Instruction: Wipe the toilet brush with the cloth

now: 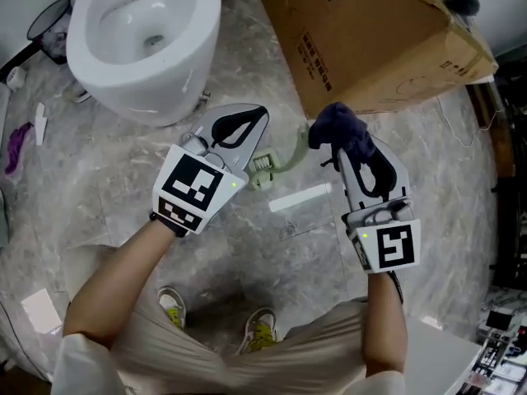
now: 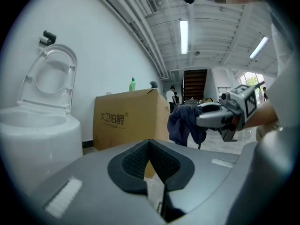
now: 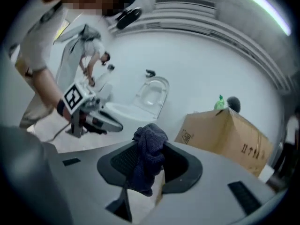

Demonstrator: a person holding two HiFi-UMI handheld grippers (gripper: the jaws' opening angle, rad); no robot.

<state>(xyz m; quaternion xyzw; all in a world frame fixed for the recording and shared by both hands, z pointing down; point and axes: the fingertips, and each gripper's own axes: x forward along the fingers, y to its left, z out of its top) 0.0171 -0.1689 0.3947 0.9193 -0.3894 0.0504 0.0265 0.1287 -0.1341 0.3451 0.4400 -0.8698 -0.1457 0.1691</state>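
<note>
The pale green toilet brush (image 1: pixel 265 173) shows in the head view between the two grippers, lower than them, seemingly on the marble floor. Its curved handle (image 1: pixel 295 151) runs up to the dark blue cloth (image 1: pixel 339 128). My right gripper (image 1: pixel 356 156) is shut on that cloth, which hangs bunched from its jaws (image 3: pixel 149 157). My left gripper (image 1: pixel 257 115) is beside the brush head with its jaws closed and nothing between the tips (image 2: pixel 149 143). From the left gripper view the cloth (image 2: pixel 185 123) dangles ahead. The brush is not seen in either gripper view.
A white toilet (image 1: pixel 140 39) with its seat up stands at the back left. A large cardboard box (image 1: pixel 370 39) stands at the back right, with a green bottle (image 2: pixel 132 84) on top. A white strip (image 1: pixel 300 197) lies on the floor. The person's shoes (image 1: pixel 173 307) are below.
</note>
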